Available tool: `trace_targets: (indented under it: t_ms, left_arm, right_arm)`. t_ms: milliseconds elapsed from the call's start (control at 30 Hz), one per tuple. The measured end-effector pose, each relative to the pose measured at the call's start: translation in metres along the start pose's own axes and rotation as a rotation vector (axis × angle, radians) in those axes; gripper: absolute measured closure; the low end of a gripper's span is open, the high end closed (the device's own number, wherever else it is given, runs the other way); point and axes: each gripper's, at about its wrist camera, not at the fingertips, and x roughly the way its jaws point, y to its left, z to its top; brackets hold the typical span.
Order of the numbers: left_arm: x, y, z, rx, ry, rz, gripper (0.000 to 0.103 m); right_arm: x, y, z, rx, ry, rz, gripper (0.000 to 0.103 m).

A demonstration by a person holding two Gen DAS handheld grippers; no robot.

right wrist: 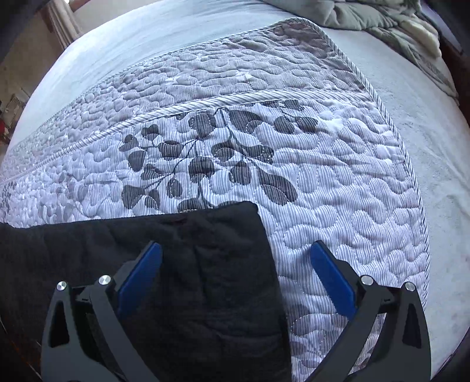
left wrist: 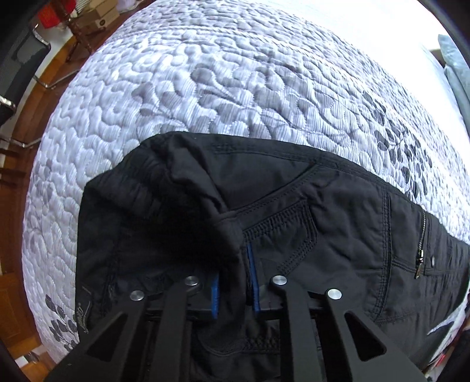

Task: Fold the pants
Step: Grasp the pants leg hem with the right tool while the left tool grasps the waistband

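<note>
The fingers of the left gripper (left wrist: 235, 282) are drawn close together in the left wrist view, their blue pads (left wrist: 215, 296) pinching a raised ridge of black cloth that stands up between them. That cloth belongs to the black pants (left wrist: 308, 211), which lie across the lower half of this view on a quilted bedspread (left wrist: 205, 88) printed with grey leaves. The waist end bunches up toward the pinch, a stitched pocket sits just right of the fingers, and a zipper (left wrist: 421, 244) runs down the cloth farther right. Beyond the left edge of the bed there is wooden floor (left wrist: 58, 67) and the chrome legs of a chair (left wrist: 20, 53).

In the right wrist view the fingers of the right gripper (right wrist: 235, 252) stand wide apart and hold nothing. The left pad is over the black cloth, the right pad (right wrist: 332, 282) over bare quilt, so the straight edge of the pants' end (right wrist: 191, 264) runs between them. Whether the pads touch the cloth I cannot tell. A crumpled grey-green blanket (right wrist: 367, 20) lies at the far corner of the bed.
</note>
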Motion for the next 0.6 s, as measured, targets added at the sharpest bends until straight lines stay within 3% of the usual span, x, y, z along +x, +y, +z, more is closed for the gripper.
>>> trace_targets:
  t_ms: [200,233,267,333,367,433,500,600]
  left_arm:
    - [-0.009,-0.018,-0.011,0.026,-0.048,0.003,0.092]
    - [-0.009,-0.024,-0.016,0.033,-0.056,0.003,0.092]
    - [-0.011,-0.029,-0.019,0.038,-0.066,0.001,0.093]
    - [-0.018,-0.036,-0.03,0.041,-0.077,0.0,0.093]
    - [-0.021,-0.039,-0.039,0.044,-0.084,-0.001,0.093]
    - [-0.022,-0.041,-0.045,0.055,-0.096,-0.002,0.094]
    - [-0.026,-0.048,-0.053,0.064,-0.109,-0.003,0.094]
    - [-0.035,-0.061,-0.07,0.078,-0.14,-0.02,0.094]
  right_arm:
    - [-0.002,0.039,-0.012,-0.229,-0.137,-0.194,0.004]
    - [-0.002,0.044,-0.014,-0.259,-0.151,-0.214,0.01]
    - [-0.002,0.047,-0.016,-0.286,-0.157,-0.203,0.026]
    - [-0.004,0.051,-0.017,-0.296,-0.159,-0.19,0.035]
    - [-0.004,0.053,-0.017,-0.305,-0.17,-0.217,0.047]
    - [-0.004,0.055,-0.018,-0.336,-0.182,-0.256,0.057]
    - [-0.01,0.05,-0.023,-0.347,-0.197,-0.266,0.075]
    - [-0.021,0.046,-0.026,-0.349,-0.234,-0.255,0.083]
